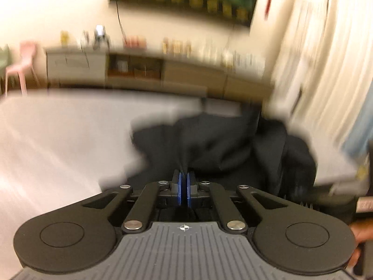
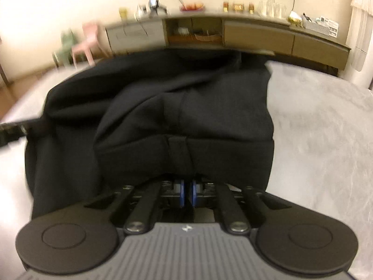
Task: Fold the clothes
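A black garment [image 2: 163, 107] lies bunched on a pale grey bed cover [image 2: 321, 126]. My right gripper [image 2: 186, 186] is shut on the garment's thick ribbed hem, which drapes over the blue pads [image 2: 194, 193]. In the left wrist view the same black garment [image 1: 209, 144] is gathered in front of my left gripper [image 1: 184, 177], which is shut on a fold of it between its blue pads [image 1: 179, 186]. The left view is blurred by motion. The other gripper shows dimly at the left edge of the right wrist view [image 2: 11, 130].
The pale grey bed cover [image 1: 58, 135] spreads to both sides of the garment. A long low sideboard [image 2: 256, 35] with bottles and glasses stands along the far wall. A pink chair [image 2: 86, 39] stands at the far left. White curtains [image 1: 326, 58] hang at the right.
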{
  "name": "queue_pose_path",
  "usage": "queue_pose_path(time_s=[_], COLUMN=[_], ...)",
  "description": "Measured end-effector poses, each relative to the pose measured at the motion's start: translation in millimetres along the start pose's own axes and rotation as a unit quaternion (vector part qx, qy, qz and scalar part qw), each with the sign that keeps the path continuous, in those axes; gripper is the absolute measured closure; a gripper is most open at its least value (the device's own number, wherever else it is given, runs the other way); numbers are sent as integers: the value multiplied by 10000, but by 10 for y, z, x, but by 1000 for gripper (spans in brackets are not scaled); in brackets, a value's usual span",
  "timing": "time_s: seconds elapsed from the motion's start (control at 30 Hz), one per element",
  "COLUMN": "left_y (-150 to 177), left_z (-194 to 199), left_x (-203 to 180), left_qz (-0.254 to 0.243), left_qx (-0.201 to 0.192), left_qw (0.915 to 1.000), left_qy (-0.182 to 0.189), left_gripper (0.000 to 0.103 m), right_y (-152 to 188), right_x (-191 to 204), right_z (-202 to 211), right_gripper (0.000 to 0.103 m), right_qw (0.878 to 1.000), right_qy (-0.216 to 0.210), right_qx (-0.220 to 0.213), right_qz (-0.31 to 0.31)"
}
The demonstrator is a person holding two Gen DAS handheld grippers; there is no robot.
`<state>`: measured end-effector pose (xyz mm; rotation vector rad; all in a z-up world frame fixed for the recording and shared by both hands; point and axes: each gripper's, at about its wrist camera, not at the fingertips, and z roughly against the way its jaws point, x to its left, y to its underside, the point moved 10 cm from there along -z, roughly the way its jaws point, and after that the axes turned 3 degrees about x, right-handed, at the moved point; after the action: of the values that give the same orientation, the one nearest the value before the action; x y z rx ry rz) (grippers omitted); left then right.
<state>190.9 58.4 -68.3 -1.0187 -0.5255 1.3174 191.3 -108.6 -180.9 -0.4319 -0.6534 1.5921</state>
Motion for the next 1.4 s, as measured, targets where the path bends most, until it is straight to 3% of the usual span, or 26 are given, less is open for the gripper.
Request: queue_pose_path(time_s=[0.03, 0.1, 0.2, 0.33, 0.4, 0.43, 0.47, 0.5, 0.7, 0.73, 0.77, 0.83, 0.93, 1.1, 1.23, 1.3, 1.33, 1.37, 1.4], left_y=[-182, -248, -300, 172, 325, 373, 415, 448, 783, 822, 851, 855, 640, -74, 39, 236, 291, 336, 380], left_z=[156, 211, 256, -98, -158, -148, -132, -100, -208, -267, -336, -434, -368, 165, 94, 12, -21, -51, -82], left_x=[69, 268, 575, 586, 414, 300, 181, 82, -430, -449, -452, -388, -144, 581, 857, 859, 825, 784, 742], left_qz=[96, 186, 306, 591, 532, 495, 456, 398, -591, -762, -898, -930, -726, -70, -59, -95, -100, -102, -104], left_qx=[-280, -314, -281, 676, 881, 856, 808, 703, 695, 659, 717, 852, 730, -83, 375, 695, 730, 735, 740], left_qw=[9996, 9992, 9977, 9946, 9941, 9947, 9954, 9965, 9956, 9945, 9926, 9905, 9921, 9912, 9876, 9857, 9858, 9862, 9866], left_qy=[19, -190, -542, -513, -339, -291, -252, -217, -203, -272, -391, -546, -710, -1316, -1523, -1529, -1506, -1478, -1450], left_gripper=[100, 102, 102, 97, 66, 24, 1, 1, 1, 11, 44, 93, 98, 98, 97, 85, 63, 29, 16], right_y=[-81, -199, -169, -49, 25, 37, 47, 57, 122, 132, 125, 82, 64, 15, 8, 26, 35, 43, 51], right_x=[33, 64, -26, -201, -237, -246, -221, -227, -372, -398, -399, -360, -375, -396, -379, -354, -332, -310, -289], right_z=[131, 323, 282, 77, 11, -8, -4, -2, -84, -84, -90, -124, -103, -11, -27, -57, -82, -106, -130], right_gripper=[97, 97, 97, 97, 96, 96, 95, 94, 93, 93, 93, 93, 92, 90, 89, 83, 80, 77, 72], right_qw=[9999, 9994, 9998, 9993, 9990, 9989, 9988, 9987, 9982, 9981, 9981, 9980, 9979, 9978, 9980, 9983, 9984, 9985, 9985], right_qy=[-41, -134, -13, 168, 184, 193, 214, 239, 300, 313, 324, 355, 337, 304, 318, 248, 170, 92, 14], right_qx=[-122, -304, -194, 151, 140, 138, 113, 103, 89, 94, 98, 90, 67, -38, -15, 15, 32, 49, 66], right_qz=[86, 99, -17, -285, -380, -414, -421, -430, -510, -519, -512, -508, -556, -586, -542, -534, -537, -541, -544])
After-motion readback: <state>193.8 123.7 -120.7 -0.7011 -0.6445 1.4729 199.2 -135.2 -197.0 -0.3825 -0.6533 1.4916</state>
